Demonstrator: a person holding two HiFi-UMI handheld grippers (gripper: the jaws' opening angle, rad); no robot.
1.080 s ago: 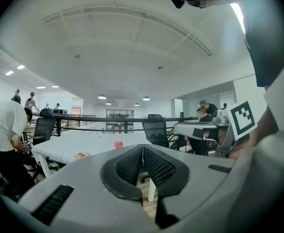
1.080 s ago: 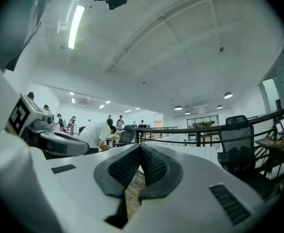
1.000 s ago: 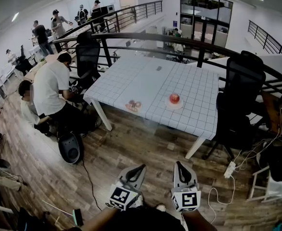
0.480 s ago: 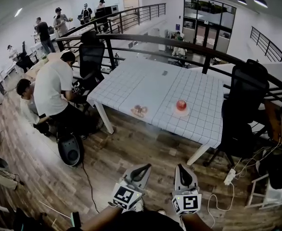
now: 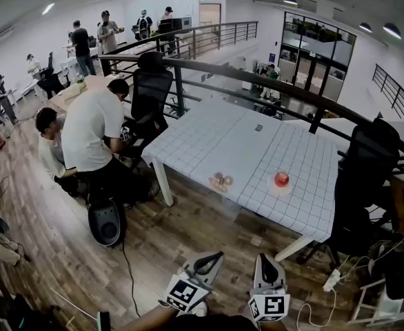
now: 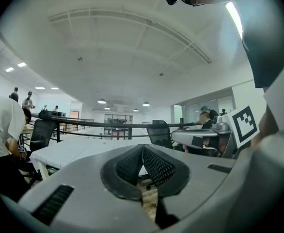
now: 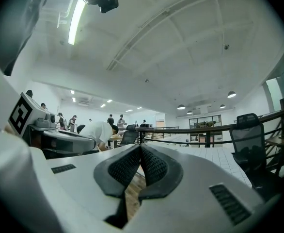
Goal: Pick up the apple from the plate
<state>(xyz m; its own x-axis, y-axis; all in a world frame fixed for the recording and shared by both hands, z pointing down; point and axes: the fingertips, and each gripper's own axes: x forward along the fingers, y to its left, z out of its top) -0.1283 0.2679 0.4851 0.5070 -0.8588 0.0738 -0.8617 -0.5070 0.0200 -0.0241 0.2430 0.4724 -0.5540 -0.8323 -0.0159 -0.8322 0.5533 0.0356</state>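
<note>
A red apple (image 5: 281,178) sits on a small white plate (image 5: 280,188) near the front right of the white gridded table (image 5: 216,133). Both grippers hang low at the bottom of the head view, over the wooden floor and well short of the table. My left gripper (image 5: 219,255) and my right gripper (image 5: 262,256) are both shut with nothing between the jaws. In the left gripper view the shut jaws meet at the left gripper's tips (image 6: 142,145), and in the right gripper view at the right gripper's tips (image 7: 140,145). The apple shows in neither gripper view.
A second small dish of fruit (image 5: 221,181) lies at the table's front edge. Black office chairs stand at the right (image 5: 364,178) and at the far left corner (image 5: 149,95). A person in a white shirt (image 5: 92,133) bends beside the table. Cables and a power strip (image 5: 331,280) lie on the floor.
The table, apple and plate have shifted right and slightly down in the head view. Both grippers stay shut and sit lower in the picture.
</note>
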